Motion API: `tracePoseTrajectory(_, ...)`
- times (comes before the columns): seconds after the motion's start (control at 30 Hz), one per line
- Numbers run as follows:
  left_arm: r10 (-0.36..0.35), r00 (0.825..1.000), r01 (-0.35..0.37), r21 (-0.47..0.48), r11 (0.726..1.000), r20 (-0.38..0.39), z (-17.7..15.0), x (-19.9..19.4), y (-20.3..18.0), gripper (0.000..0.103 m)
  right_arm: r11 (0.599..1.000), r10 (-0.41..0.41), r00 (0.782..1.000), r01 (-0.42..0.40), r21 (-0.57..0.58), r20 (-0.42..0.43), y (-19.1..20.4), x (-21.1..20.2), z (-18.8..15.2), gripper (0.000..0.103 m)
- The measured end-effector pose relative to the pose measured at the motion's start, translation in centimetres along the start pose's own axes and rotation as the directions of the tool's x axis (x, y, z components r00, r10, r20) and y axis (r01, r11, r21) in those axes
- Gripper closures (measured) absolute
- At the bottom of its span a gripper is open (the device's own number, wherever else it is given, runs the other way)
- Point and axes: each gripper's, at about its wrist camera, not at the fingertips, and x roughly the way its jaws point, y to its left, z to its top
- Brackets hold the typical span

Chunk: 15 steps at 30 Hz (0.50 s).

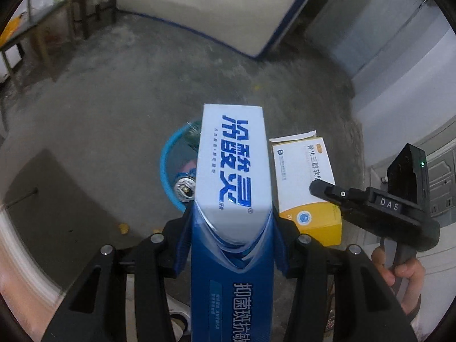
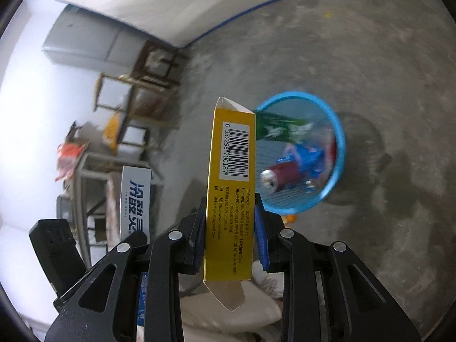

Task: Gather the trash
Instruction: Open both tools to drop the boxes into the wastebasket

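My left gripper (image 1: 232, 228) is shut on a long blue-and-white toothpaste box (image 1: 232, 165), held above the floor. The box also shows in the right wrist view (image 2: 135, 202). My right gripper (image 2: 230, 228) is shut on a yellow-and-white medicine box (image 2: 230, 171), which also shows in the left wrist view (image 1: 306, 182) with the right gripper (image 1: 325, 186) on it. A blue mesh bin (image 2: 340, 142) stands on the concrete floor below, holding a can (image 2: 278, 175), a green wrapper and blue plastic. In the left wrist view the bin (image 1: 165, 165) is partly hidden behind the toothpaste box.
A white board with a blue edge (image 1: 199, 8) leans at the back. Wooden chairs and a metal table (image 2: 119, 131) stand at the left in the right wrist view. A grey cabinet (image 2: 85, 45) is by the wall. Small yellow scraps (image 1: 124, 228) lie on the floor.
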Motion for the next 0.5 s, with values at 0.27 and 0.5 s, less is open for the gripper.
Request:
tracePoseTrajectory(0.27, 0.028, 0.996, -0.023, 0.055, 0.998, -0.084, 3.6, 8.9, -1.7, 0.056, 0.991, -0.108, 0.994, 0.106, 0.082, 0.020, -3.6, 3.4, 3.4, 0.074)
tracePoseTrajectory(0.5, 0.062, 0.997, -0.059, 0.063, 0.996, -0.049, 4.9, 11.7, -2.2, 0.034, 0.977, -0.207, 0.978, 0.206, 0.050, 0.008, -4.9, 6.1, 5.2, 0.056)
